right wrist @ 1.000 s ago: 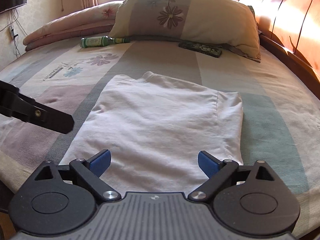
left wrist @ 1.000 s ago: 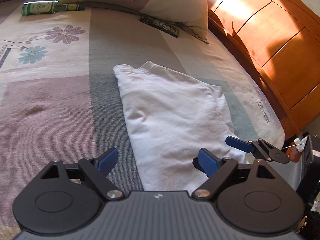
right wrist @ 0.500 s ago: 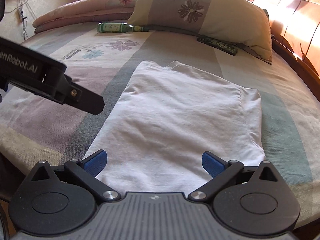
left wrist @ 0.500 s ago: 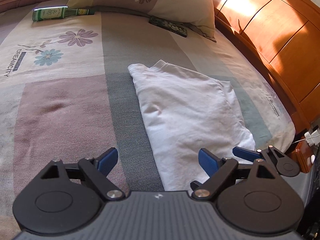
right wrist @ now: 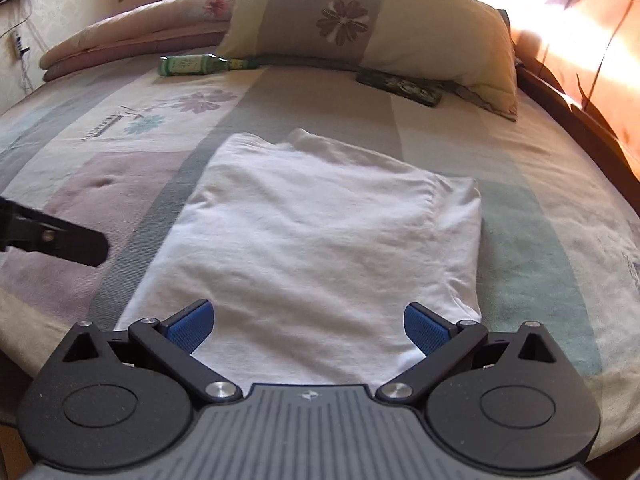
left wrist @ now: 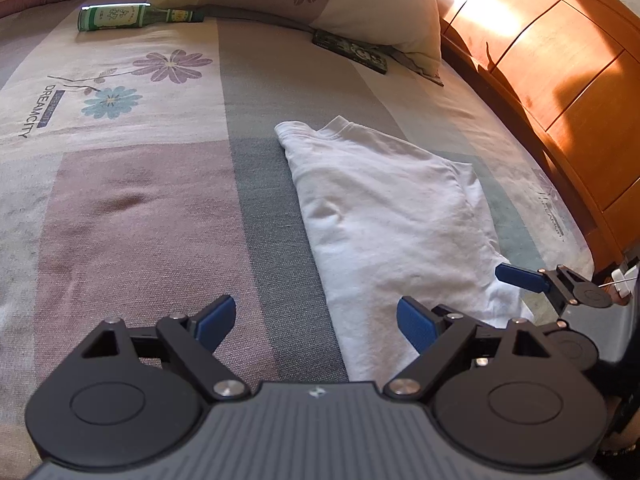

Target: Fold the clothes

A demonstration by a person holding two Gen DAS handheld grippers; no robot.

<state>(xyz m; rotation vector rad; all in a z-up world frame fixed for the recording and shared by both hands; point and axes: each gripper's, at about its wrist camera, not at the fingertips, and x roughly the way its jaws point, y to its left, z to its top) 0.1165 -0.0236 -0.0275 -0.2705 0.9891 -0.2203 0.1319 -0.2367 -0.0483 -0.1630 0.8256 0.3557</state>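
Here, both tools — left tool (left wrist: 316, 320), right tool (right wrist: 310, 322) — agape, shirt (right wrist: 320, 248) hem hidden.

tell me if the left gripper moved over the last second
Yes. In the left wrist view the white t-shirt and green bottle slid rightward, so the left gripper shifted left, off the shirt and over the bedspread.

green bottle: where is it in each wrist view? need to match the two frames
Left wrist: green bottle lies on its side at the upper left, far end of the bed.
Right wrist: green bottle sits upper left of centre, left of the pillow.
Shared landmark: the white shirt mid-bed.
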